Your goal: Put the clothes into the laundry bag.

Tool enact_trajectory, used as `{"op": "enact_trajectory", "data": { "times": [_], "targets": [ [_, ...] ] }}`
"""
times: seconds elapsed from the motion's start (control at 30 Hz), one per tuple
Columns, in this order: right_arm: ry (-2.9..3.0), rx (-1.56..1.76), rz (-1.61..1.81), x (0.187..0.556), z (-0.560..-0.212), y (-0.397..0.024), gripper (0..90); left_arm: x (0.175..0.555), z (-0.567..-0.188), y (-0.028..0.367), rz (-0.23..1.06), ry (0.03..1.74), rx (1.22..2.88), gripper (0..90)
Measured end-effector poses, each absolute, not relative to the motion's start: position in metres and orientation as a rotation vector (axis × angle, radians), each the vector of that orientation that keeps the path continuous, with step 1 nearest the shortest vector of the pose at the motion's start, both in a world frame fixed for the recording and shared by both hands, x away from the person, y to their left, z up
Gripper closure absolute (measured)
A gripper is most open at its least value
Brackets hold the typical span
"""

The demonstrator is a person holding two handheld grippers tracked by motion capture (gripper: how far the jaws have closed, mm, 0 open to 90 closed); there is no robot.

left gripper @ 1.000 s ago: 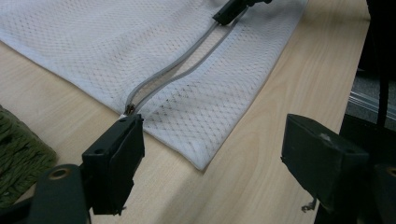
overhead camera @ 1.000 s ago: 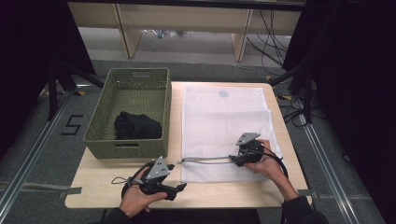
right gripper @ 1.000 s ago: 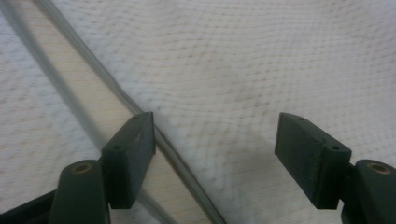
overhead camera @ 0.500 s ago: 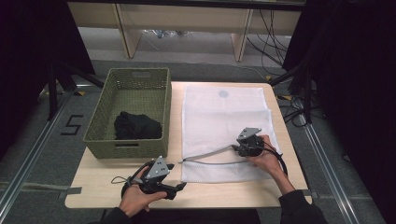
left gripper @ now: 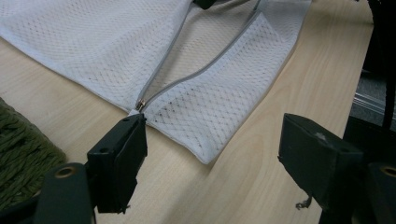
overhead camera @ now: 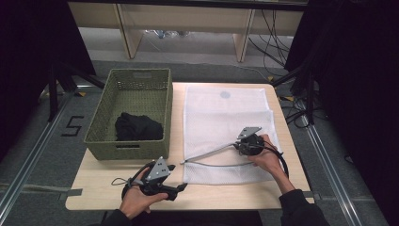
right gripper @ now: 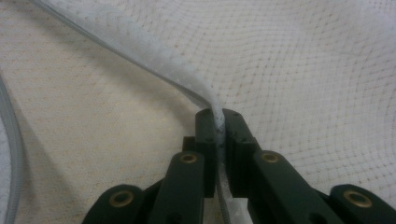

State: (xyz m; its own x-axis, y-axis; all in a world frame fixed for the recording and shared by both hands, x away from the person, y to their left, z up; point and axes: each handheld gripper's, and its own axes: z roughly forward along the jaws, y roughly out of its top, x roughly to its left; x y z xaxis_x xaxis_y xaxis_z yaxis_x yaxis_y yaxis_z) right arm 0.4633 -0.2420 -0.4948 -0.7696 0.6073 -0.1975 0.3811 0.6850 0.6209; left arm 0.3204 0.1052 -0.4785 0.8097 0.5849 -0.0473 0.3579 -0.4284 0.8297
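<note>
A wooden table point(overhead camera: 108, 181) is sitting on a grey floor. From the high view, a white mesh bag point(overhead camera: 226, 113) is lying on it beside a green basket point(overhead camera: 131, 84) with black cloth point(overhead camera: 137, 126) inside. The right claw point(overhead camera: 237, 145) is lifting the bag's top zipper edge.

In the left gripper view, the left claw point(left gripper: 212, 154) is staying wide open, holding nothing, near the bag's corner point(left gripper: 205, 156).

In the right gripper view, the right claw point(right gripper: 219, 128) has just been closing and is pinching the zipper edge point(right gripper: 154, 53).
</note>
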Motion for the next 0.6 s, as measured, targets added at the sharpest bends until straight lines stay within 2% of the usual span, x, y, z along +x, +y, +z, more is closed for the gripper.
{"op": "enact_trajectory", "data": {
  "times": [0.23, 0.57, 0.6],
  "targets": [
    [2.477, 0.748, 0.824, 0.461, -0.48, -0.243, 89.0, 0.317, -0.467, 0.107, 0.298, 0.709, 2.023, 23.2],
    [2.461, 0.751, 0.853, 0.464, -0.458, -0.246, 89.6, 0.327, -0.418, 0.119, 0.387, 0.648, 2.003, 21.8],
    [2.458, 0.732, 0.856, 0.465, -0.457, -0.245, 89.6, 0.33, -0.414, 0.121, 0.373, 0.68, 1.99, 21.5]
  ]
}}
